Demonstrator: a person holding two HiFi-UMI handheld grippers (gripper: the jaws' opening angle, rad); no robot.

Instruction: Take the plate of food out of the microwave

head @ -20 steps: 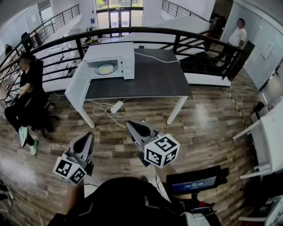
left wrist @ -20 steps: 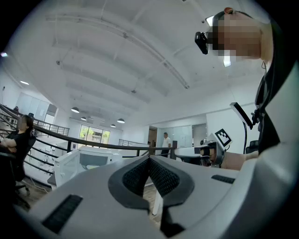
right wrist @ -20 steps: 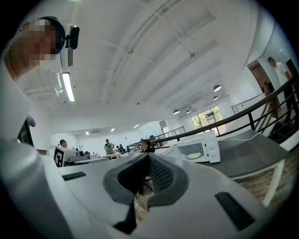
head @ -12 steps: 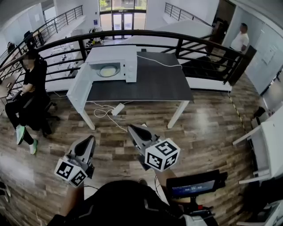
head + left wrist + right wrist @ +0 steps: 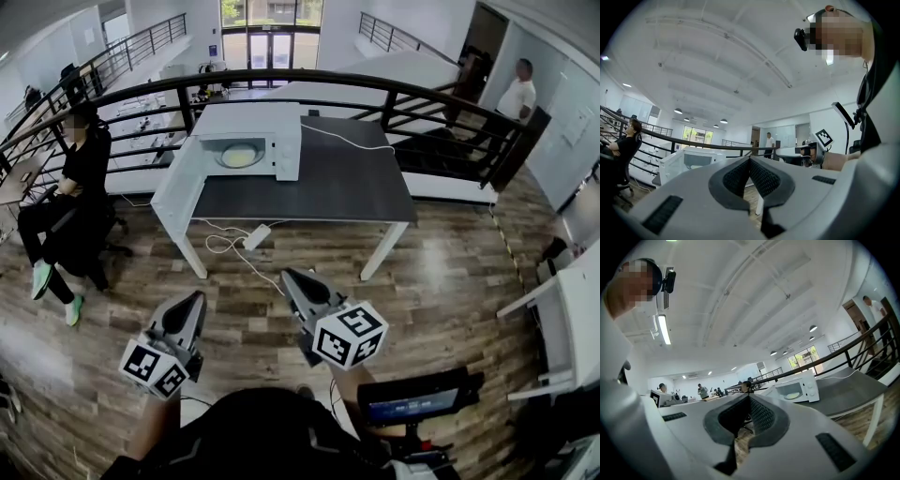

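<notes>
Claws shut and empty, the left claw [image 5: 194, 298] and right claw [image 5: 292, 277] hang level, well short of the surface [image 5: 328, 183]. The microwave [image 5: 246, 141] stands open, the plate of food [image 5: 239, 156] inside; approach and removal remain.

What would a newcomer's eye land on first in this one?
The white microwave on the dark table by the railing, its door open and a yellowish plate inside. Nearer, the left gripper and right gripper point toward it, jaws together and empty, well short of the table.
</notes>
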